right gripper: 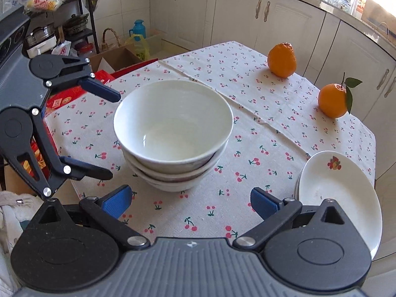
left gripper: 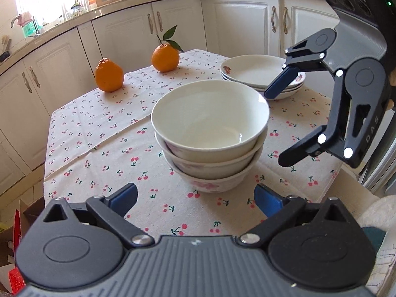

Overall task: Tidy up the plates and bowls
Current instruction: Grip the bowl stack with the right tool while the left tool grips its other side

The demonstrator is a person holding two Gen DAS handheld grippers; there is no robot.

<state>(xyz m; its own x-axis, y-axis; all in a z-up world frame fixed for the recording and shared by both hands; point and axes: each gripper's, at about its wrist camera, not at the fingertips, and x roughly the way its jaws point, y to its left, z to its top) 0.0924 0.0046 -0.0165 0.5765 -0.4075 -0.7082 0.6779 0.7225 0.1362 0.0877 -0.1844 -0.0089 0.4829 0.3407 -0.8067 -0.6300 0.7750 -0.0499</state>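
- A stack of three white bowls (left gripper: 210, 136) sits near the middle of a table covered by a cherry-print cloth (left gripper: 99, 148); the bowls nest one inside another, and the top one is empty.
- A stack of white plates (left gripper: 257, 73) with small flower marks lies on the same cloth, well apart from the bowls, toward the table's edge.
- The left gripper (left gripper: 195, 199) has its blue-padded fingers spread wide with nothing between them; it hangs just short of the bowls, not touching them.
- The right gripper (right gripper: 190, 201) is likewise spread wide and empty, facing the bowls from the other side, with the plates beside its right finger.
- In the left view, the right gripper's upper finger overlaps the plates; whether it touches them I cannot tell.
- Two oranges (left gripper: 109, 75) stand on the far part of the cloth, one with a leafy stem.
- White kitchen cabinets (left gripper: 178, 24) run behind the table.
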